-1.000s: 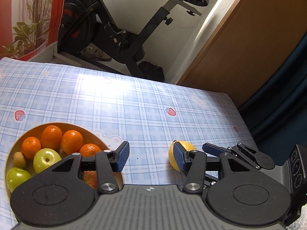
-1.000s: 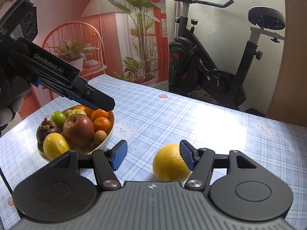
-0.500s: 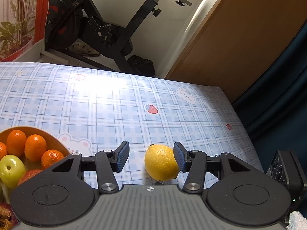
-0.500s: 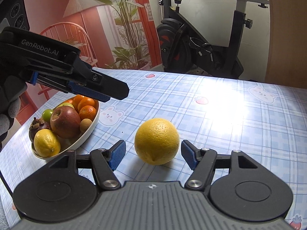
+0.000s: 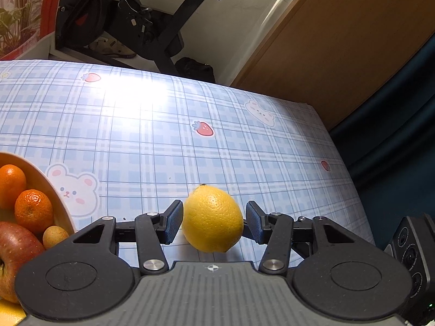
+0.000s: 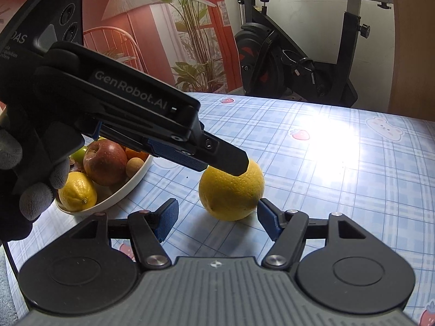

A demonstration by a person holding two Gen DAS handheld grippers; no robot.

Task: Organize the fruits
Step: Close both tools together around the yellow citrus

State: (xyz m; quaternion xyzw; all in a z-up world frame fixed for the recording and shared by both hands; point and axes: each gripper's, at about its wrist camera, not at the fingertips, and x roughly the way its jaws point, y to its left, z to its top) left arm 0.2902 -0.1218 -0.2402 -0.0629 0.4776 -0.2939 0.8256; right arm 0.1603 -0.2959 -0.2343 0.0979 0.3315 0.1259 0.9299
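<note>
A yellow lemon (image 5: 213, 218) lies on the blue checked tablecloth. My left gripper (image 5: 213, 221) is open with its blue pads on either side of the lemon, a small gap showing on each side. In the right wrist view the lemon (image 6: 231, 193) sits just beyond my open, empty right gripper (image 6: 217, 221), and the left gripper (image 6: 223, 156) reaches over it from the left. A cream bowl (image 6: 127, 190) left of the lemon holds an apple (image 6: 105, 161), another lemon (image 6: 78, 195), oranges and small fruits.
The bowl's rim (image 5: 51, 190) shows at the left of the left wrist view with oranges (image 5: 34, 210). The table's right edge (image 5: 350, 190) drops off near a dark curtain. An exercise bike (image 6: 293, 62) and a wooden door stand beyond the table.
The left gripper moved right and forward until the lemon sits between its pads. The right gripper drew back a little and stays open; the lemon has not moved.
</note>
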